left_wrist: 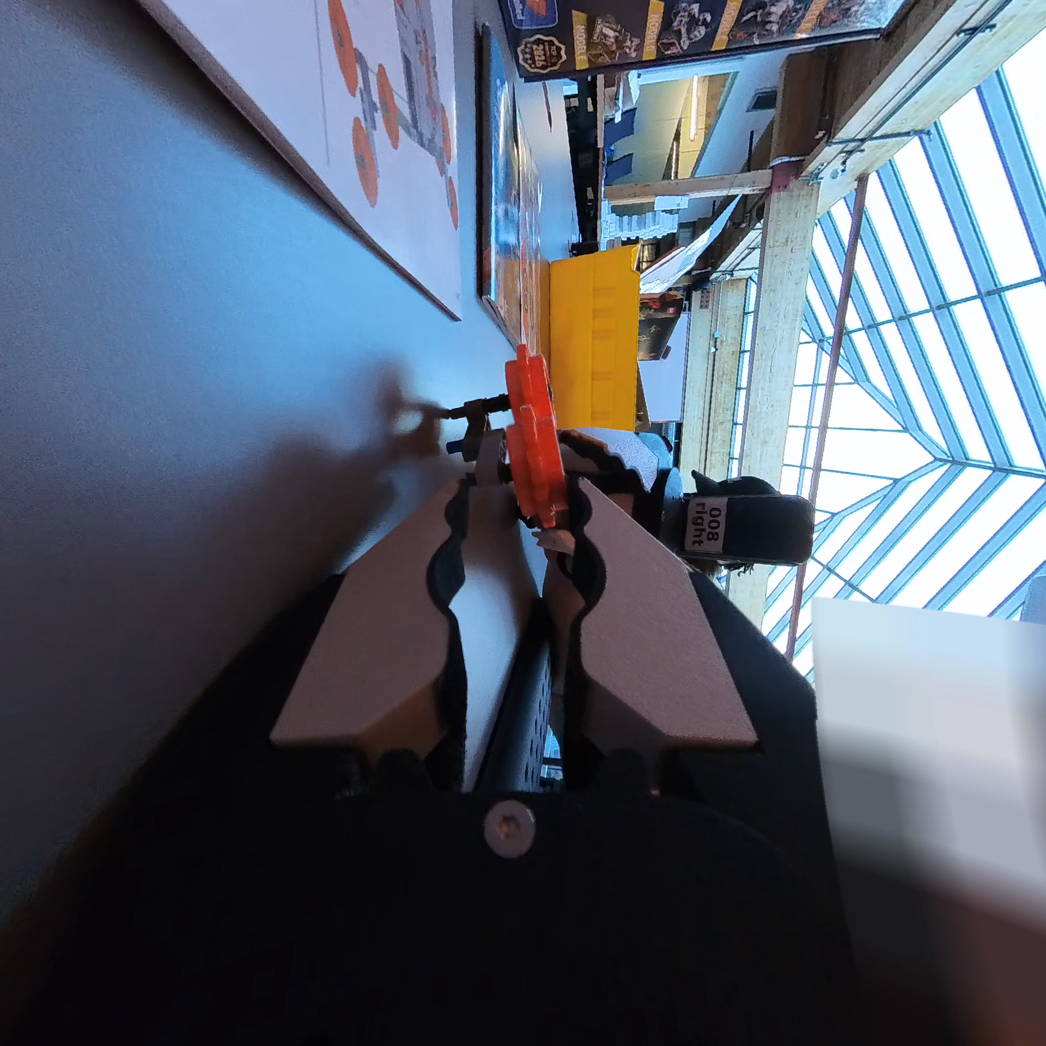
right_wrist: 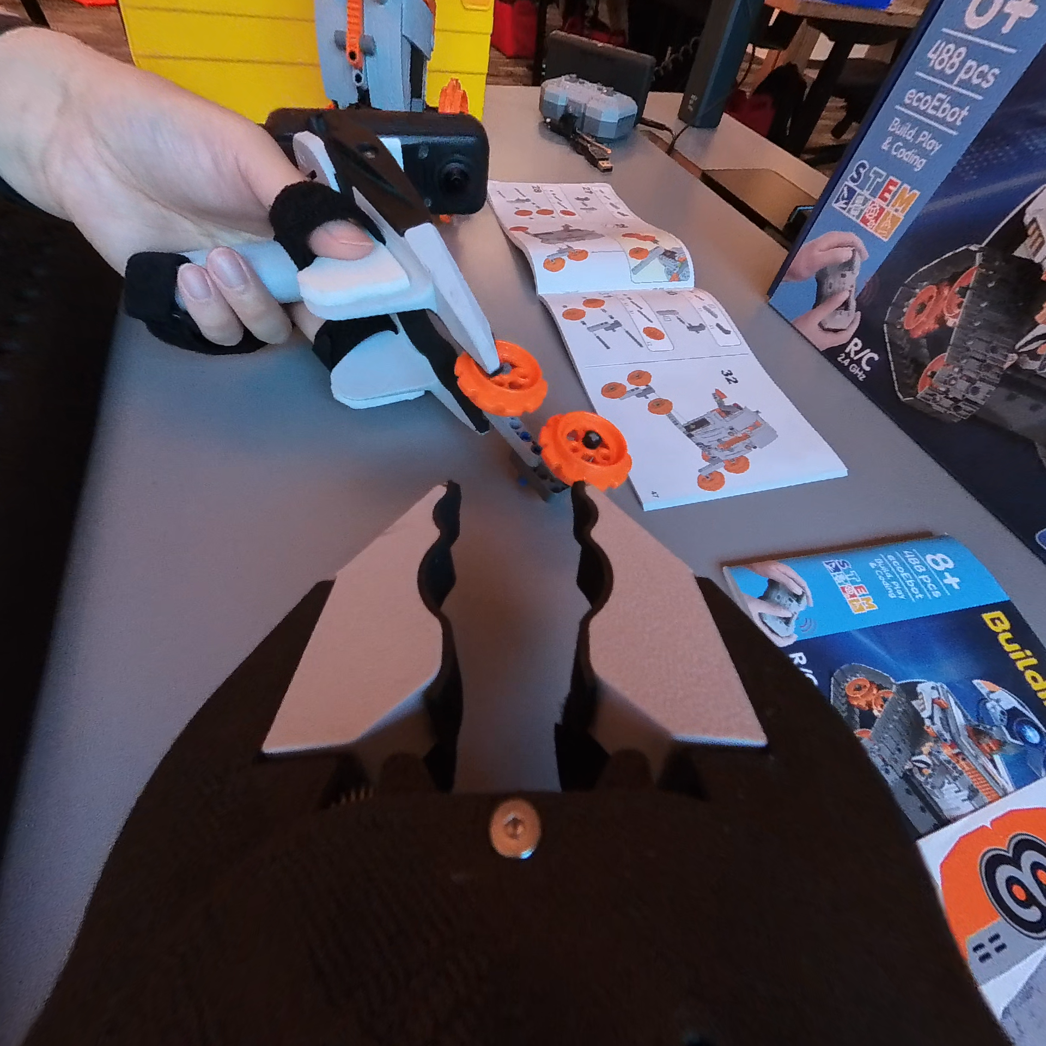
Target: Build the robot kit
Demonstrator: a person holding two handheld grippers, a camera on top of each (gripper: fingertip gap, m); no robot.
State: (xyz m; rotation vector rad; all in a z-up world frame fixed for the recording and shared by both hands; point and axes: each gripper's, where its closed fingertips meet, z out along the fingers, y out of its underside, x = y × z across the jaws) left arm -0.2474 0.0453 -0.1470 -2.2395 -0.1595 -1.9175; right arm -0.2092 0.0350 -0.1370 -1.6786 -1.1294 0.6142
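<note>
Left gripper (right_wrist: 485, 390): clenched on a small toy assembly, a grey studded beam (right_wrist: 523, 447) carrying two orange gear wheels. Its white upper finger (right_wrist: 458, 294) presses into the hub of the far orange wheel (right_wrist: 501, 376); the lower finger lies under the beam. In the left wrist view the same wheel (left_wrist: 535, 470) sits edge-on between the fingertips of that gripper (left_wrist: 521, 498). A bare hand (right_wrist: 141, 187) with black finger straps holds the tool.

Right gripper (right_wrist: 515, 495): released, nothing between its fingers. Its right fingertip stands just beside the near orange wheel (right_wrist: 584, 450); contact cannot be confirmed.

The assembly is at the middle of the grey table (right_wrist: 238, 481), its near end low against the surface.

Surroundings: an open instruction booklet (right_wrist: 668, 351) lies flat just right of the assembly. A second, closed booklet (right_wrist: 905, 668) lies near right. A blue product box (right_wrist: 934, 198) stands far right. A yellow bin (right_wrist: 226, 56) and a grey battery unit (right_wrist: 588, 107) sit at the far side.
</note>
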